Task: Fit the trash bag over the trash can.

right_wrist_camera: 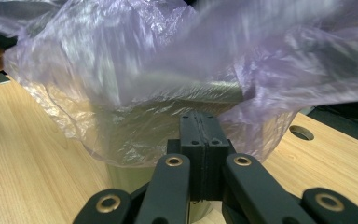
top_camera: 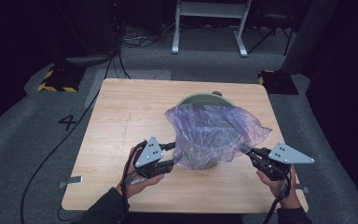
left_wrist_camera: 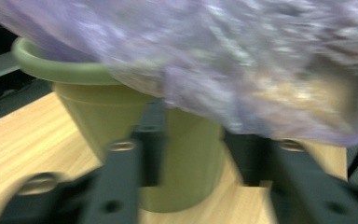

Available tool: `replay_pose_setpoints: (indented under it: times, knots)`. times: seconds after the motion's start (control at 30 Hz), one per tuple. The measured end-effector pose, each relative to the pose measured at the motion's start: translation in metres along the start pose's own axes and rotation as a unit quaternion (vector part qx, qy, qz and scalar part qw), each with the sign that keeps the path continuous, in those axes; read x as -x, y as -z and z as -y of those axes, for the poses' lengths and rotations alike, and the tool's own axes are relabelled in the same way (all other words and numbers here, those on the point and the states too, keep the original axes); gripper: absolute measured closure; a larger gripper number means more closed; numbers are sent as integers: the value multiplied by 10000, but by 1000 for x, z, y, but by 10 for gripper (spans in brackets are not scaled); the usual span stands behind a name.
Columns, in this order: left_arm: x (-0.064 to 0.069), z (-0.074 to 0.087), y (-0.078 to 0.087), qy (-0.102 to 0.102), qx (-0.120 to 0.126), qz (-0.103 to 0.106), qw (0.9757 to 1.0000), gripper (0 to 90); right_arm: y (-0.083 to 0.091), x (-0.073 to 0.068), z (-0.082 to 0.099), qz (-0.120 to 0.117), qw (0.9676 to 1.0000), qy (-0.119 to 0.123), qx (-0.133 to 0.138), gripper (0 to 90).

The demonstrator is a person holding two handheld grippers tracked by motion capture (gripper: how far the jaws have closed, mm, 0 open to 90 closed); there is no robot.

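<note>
A green plastic pot (top_camera: 206, 97) stands on the wooden table (top_camera: 121, 112), right of centre. A thin purple plastic bag (top_camera: 209, 130) is draped loosely over it, covering most of its mouth and sides. My left gripper (top_camera: 172, 154) is at the bag's lower left edge. In the left gripper view its jaws (left_wrist_camera: 198, 135) stand apart with the pot (left_wrist_camera: 186, 163) beyond them and the bag (left_wrist_camera: 242, 56) hanging just above. My right gripper (top_camera: 248, 151) is shut on the bag's right corner, which is pulled out toward it. In the right gripper view the pads (right_wrist_camera: 199, 122) are pressed together under the bag (right_wrist_camera: 121, 70).
The table's left half and front strip are bare wood. A small hole (right_wrist_camera: 301, 132) shows in the tabletop to the right. Grey carpet surrounds the table, with cables (top_camera: 60, 140) on the left, yellow-striped bases (top_camera: 56, 81) and a white metal frame (top_camera: 209, 28) behind.
</note>
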State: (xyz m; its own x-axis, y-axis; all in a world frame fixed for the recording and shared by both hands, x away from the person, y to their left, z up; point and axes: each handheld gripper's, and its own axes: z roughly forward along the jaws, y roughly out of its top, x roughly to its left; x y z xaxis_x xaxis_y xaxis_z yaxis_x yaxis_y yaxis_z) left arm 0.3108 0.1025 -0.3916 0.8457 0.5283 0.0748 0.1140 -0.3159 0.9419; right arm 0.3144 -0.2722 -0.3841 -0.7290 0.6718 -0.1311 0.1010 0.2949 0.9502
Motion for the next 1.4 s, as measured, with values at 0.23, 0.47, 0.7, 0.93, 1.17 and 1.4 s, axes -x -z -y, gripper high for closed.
replay_pose_setpoints:
  times: [0.23, 0.47, 0.7, 0.93, 1.17, 1.4]
  knots:
    - [16, 11, -5, -81, -455, 108, 9989, 154, 0, -2, 1, 91, 9999, 44, 56, 900]
    - [17, -1, 3, -9, 75, -212, 9997, 216, -1, -7, -1, 136, 9998, 129, 81, 900]
    - [4, -7, 18, 42, 483, -363, 9982, 663, 0, -7, -1, 264, 9995, 150, 118, 900]
    - [-13, 4, 14, 54, 558, -204, 9982, 895, -1, -5, 5, 375, 9992, 114, 60, 897]
    - [-24, 29, -4, 179, -34, -88, 9998, 897, -5, 3, 23, 456, 9988, -123, -132, 900]
    - [-32, 41, -10, 261, -207, -54, 9994, 859, -11, 6, 38, 465, 9987, 25, -225, 854]
